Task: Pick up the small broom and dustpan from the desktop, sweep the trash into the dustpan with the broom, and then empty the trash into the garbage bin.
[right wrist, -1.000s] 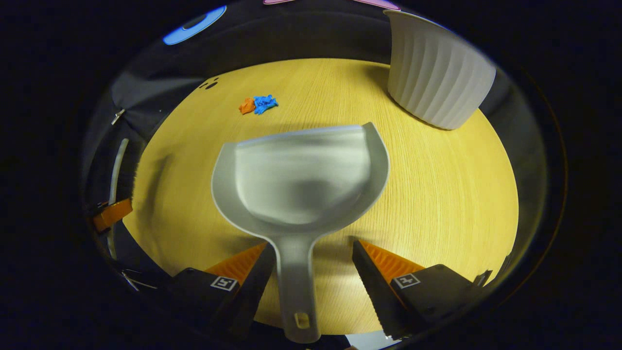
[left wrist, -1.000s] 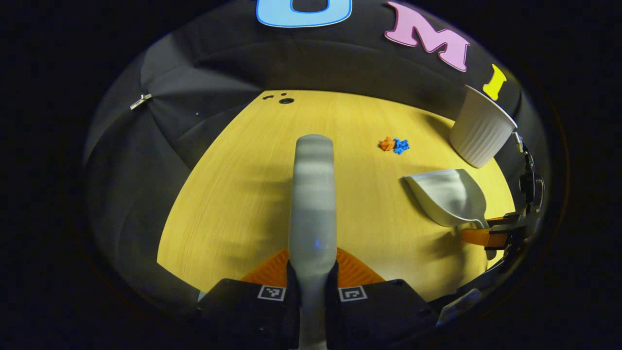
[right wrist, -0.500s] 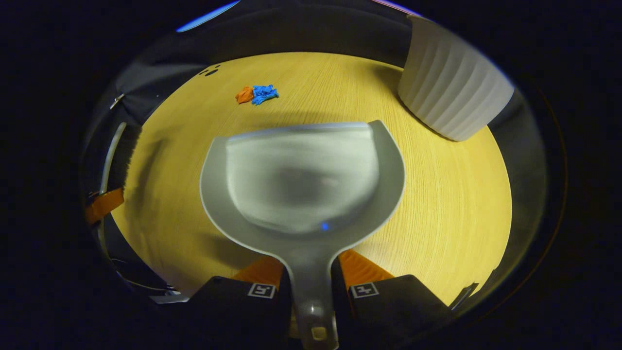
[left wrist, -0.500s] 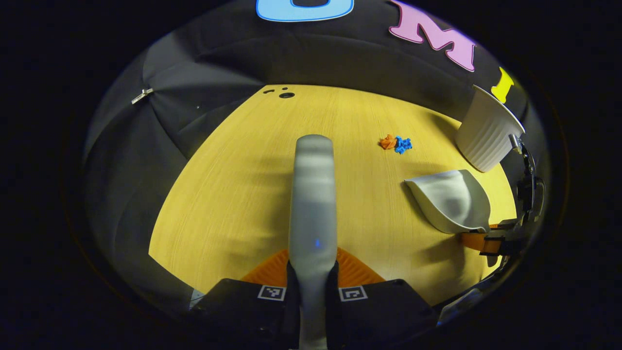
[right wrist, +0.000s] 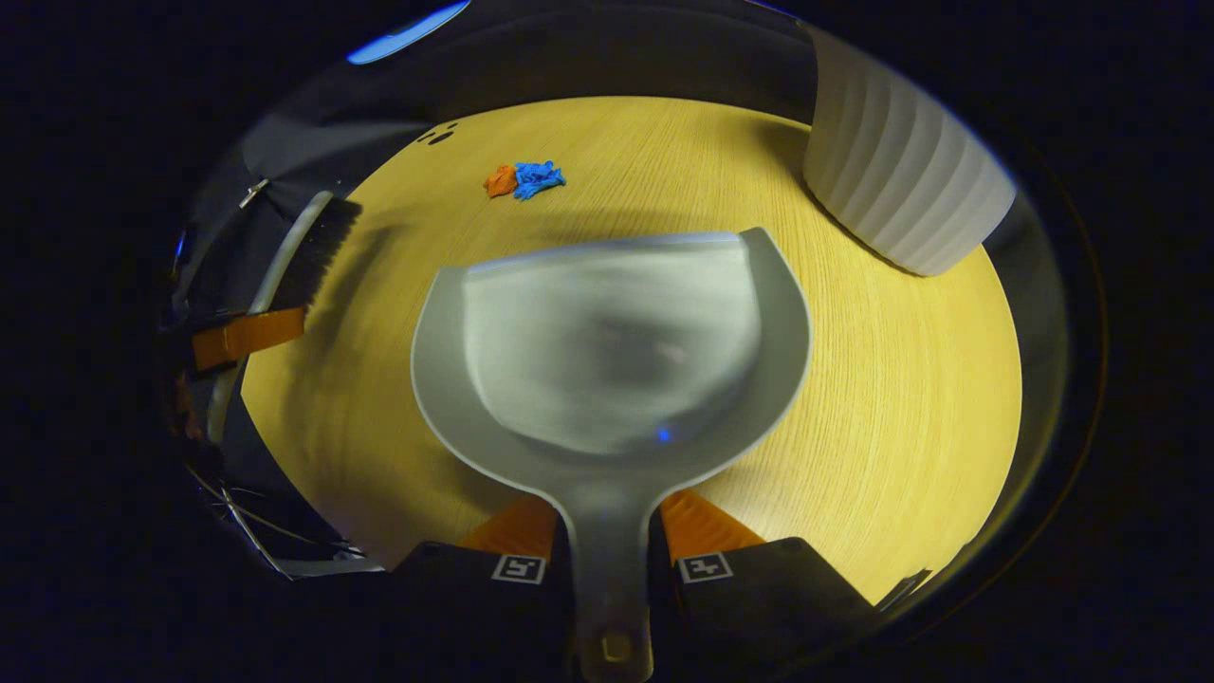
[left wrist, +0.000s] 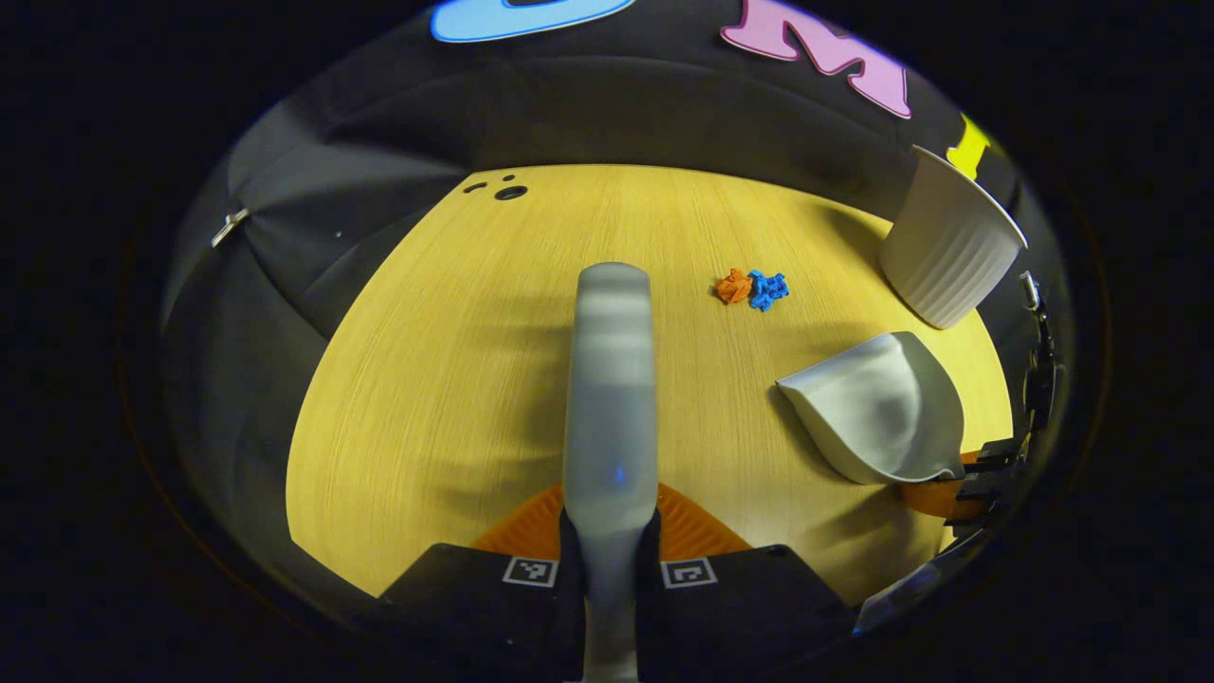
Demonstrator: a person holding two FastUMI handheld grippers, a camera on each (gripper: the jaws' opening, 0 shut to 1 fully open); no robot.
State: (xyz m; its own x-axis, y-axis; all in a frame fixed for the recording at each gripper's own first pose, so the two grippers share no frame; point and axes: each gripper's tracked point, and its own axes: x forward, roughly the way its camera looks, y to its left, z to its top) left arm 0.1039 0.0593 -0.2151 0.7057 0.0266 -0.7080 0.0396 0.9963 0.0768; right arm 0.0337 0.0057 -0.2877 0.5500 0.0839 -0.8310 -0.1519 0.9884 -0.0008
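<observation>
My left gripper [left wrist: 609, 531] is shut on the grey broom [left wrist: 610, 379], whose back runs straight ahead above the desk. In the right gripper view the broom [right wrist: 308, 251] shows its black bristles at the far left, held by the left gripper [right wrist: 242, 334]. My right gripper [right wrist: 607, 531] is shut on the handle of the grey dustpan [right wrist: 612, 351], which is held off the desk with its mouth facing away. The dustpan [left wrist: 877, 408] also sits at the right of the left gripper view. Orange and blue trash [left wrist: 752, 287] [right wrist: 524, 179] lies on the desk beyond both tools.
A white ribbed garbage bin [left wrist: 948, 251] [right wrist: 901, 175] stands at the desk's far right corner. The yellow wooden desk [left wrist: 455, 360] has small dark holes [left wrist: 509, 193] near its far left edge. Black cloth walls close in behind.
The right gripper closed on the dustpan handle and lifted the pan. The broom swung into the right gripper view at the left. Both views shifted slightly.
</observation>
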